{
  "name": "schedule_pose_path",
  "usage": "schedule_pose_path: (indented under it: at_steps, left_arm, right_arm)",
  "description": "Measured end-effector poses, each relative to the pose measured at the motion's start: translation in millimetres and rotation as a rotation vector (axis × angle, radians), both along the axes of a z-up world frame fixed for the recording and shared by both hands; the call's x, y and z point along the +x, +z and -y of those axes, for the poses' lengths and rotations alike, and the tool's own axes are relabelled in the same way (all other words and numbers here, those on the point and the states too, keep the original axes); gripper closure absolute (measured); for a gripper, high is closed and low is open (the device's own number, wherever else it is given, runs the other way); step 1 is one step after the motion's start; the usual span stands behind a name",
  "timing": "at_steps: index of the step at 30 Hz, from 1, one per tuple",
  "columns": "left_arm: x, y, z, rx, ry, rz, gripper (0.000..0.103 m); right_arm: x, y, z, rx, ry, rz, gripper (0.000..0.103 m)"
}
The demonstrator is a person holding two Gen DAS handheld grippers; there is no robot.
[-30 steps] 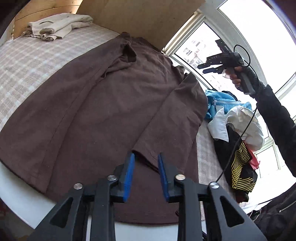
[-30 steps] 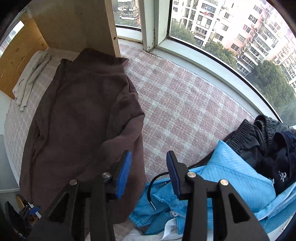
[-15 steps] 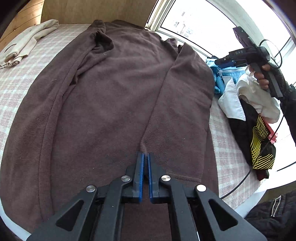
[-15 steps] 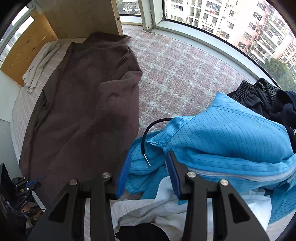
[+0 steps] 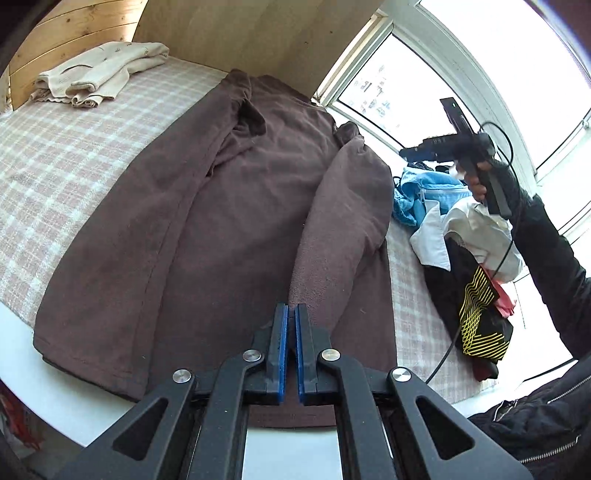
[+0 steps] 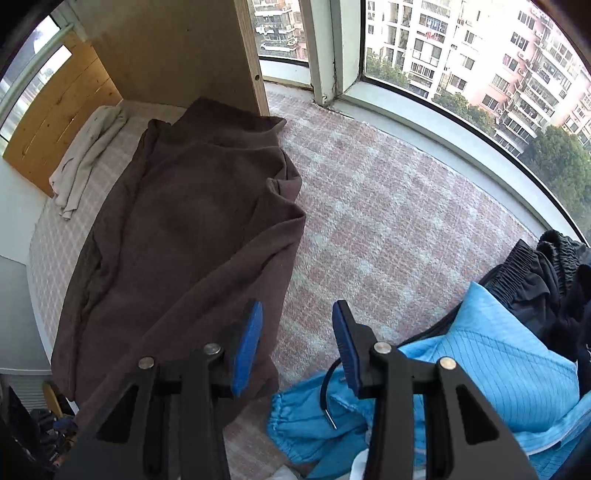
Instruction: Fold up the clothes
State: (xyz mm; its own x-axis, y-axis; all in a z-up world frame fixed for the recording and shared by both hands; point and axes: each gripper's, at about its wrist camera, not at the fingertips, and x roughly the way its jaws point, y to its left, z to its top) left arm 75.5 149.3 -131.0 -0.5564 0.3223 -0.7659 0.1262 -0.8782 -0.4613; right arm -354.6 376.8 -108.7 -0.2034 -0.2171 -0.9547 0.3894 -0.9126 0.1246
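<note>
A brown long-sleeved garment [image 5: 229, 221] lies spread on the checked bed cover [image 5: 66, 155]; it also shows in the right wrist view [image 6: 177, 236]. Its right sleeve [image 5: 343, 229] runs from the shoulder down to my left gripper [image 5: 291, 321], which is shut on the sleeve's cuff end and holds it raised a little above the body. My right gripper [image 6: 295, 332] is open and empty, held in the air above the cover between the brown garment and a blue garment [image 6: 480, 373]. It also appears in the left wrist view [image 5: 443, 147].
A folded cream garment [image 5: 96, 74] lies at the far left by the wooden headboard [image 5: 74, 33]. A pile of blue, white, black and yellow-striped clothes [image 5: 465, 258] sits to the right. Windows [image 6: 443, 66] bound the far side. The bed's white edge [image 5: 55, 398] is near me.
My left gripper closed on the brown sleeve's cuff and lifted it, drawing the sleeve up and back. My right gripper dipped toward the blue garment, then rose again, still open.
</note>
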Motion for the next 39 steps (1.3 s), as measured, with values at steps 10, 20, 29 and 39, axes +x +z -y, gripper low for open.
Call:
schedule_pose_path:
  at_steps: [10,20,29,39]
  left_arm:
    - [9,-8,-13,0.016,0.022,0.027,0.100]
    - [45,-7,22,0.089,0.198,0.048,0.100]
    - [22,-21,22,0.027,0.086,0.079,0.100]
    - [26,-34,40,0.056,0.087,0.113,0.100]
  right_arm:
    - [-47,-41,53,0.052,-0.001,0.076,0.098]
    - [-41,-4,53,-0.109,-0.019,-0.004,0.071]
    - [91,-21,4,0.017,0.259,-0.030,0.071]
    - [132,-58,37,0.026,0.336,-0.068,0.071]
